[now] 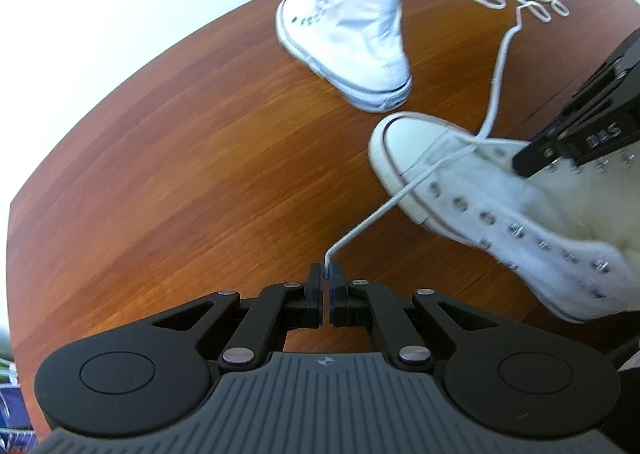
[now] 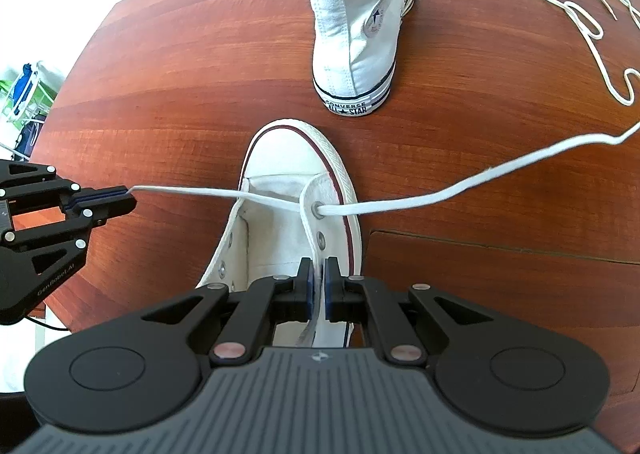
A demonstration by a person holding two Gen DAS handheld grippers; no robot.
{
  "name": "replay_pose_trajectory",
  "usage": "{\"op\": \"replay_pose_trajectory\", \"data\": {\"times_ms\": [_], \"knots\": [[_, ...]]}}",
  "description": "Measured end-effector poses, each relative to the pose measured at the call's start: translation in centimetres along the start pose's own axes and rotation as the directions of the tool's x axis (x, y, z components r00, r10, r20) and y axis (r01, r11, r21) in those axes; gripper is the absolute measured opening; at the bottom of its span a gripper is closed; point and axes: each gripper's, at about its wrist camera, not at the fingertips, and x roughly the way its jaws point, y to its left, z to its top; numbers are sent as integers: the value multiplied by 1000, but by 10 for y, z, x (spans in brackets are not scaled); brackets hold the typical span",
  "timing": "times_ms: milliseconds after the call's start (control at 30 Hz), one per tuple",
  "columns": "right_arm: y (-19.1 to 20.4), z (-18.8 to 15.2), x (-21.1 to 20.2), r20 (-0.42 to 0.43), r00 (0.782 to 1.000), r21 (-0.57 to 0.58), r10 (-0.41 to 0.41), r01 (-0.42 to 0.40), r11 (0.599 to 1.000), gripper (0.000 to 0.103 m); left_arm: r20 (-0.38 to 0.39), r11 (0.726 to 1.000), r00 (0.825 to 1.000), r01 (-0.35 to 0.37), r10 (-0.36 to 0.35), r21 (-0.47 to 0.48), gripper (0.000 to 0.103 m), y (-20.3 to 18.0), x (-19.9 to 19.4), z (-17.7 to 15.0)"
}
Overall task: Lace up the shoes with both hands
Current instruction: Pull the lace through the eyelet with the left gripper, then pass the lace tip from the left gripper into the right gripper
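A reddish-brown wooden bench [image 2: 168, 102] carries two white high-top shoes: the near shoe [image 2: 292, 166] with its toe pointing away, and the far shoe [image 2: 356, 34] standing upright well beyond it. A loose white lace [image 2: 592, 26] lies in loops on the bench's far right part, apart from the far shoe.

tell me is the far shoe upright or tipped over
Upright. The far shoe stands on its sole on the table, heel label level, ankle collar pointing up.
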Motion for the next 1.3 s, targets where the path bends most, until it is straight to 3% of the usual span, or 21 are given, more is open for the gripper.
{"op": "replay_pose_trajectory", "data": {"times_ms": [133,400,700,800,967,1133,1300], "knots": [[3,1,0,1,1000,-34,3,-3,999,6,-11,999,1000,-15,15,-38,3,11,-1,-7],[8,2,-5,34,999,-114,23,-19,993,9,54,997,998,33,-29,-75,2,14,-22,3],[22,2,-18,92,990,-255,107,-80,964,9,136,996,987,86,-83,-17,2,-3,-48,28],[31,2,-20,98,987,-311,125,-89,946,9,149,993,982,113,-118,43,2,-12,-54,32],[43,0,-24,96,983,-424,156,-101,900,9,132,973,976,147,-171,179,2,-27,-57,31],[52,-2,-26,77,981,-533,176,-108,839,9,104,952,973,173,-205,251,2,-31,-58,26],[60,-6,-27,47,982,-676,182,-103,730,9,82,934,970,194,-227,299,2,-31,-57,25]]}}
